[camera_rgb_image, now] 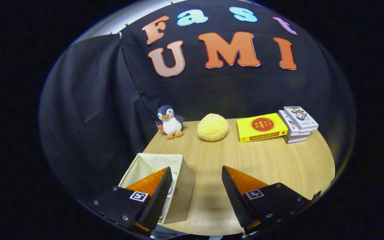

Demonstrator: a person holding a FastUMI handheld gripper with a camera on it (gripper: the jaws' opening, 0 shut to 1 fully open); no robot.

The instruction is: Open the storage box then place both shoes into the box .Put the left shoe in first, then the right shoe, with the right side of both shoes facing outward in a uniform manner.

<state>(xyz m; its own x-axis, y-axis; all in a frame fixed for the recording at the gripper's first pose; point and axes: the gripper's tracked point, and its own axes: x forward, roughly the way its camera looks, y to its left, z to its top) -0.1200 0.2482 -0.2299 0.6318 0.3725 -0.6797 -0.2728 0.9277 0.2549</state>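
The light wood-grain table (262,163) spreads ahead of the gripper (197,175) and carries everything else. The gripper's two fingers stand wide apart with nothing between them but bare tabletop; they grip nothing.

The cream fabric storage box (182,186), square and open at the top, sits at about nine o'clock from the gap between the fingers, near the table's left side. The left finger (160,195) hangs over the box's open mouth and hides part of its inside; something pale with a little red shows down in there beside the finger, too hidden to tell what it is.

At about one o'clock, well beyond the fingers along the far edge, lies a flat yellow book with a red round emblem (261,126). Just beside it, farther toward two o'clock, is a small stack of white books with pictured covers (298,124). At twelve o'clock sits a round, fuzzy yellow cushion (212,127). At eleven o'clock, in the far left corner, a small plush penguin, dark blue and white with orange feet (169,122), stands upright.
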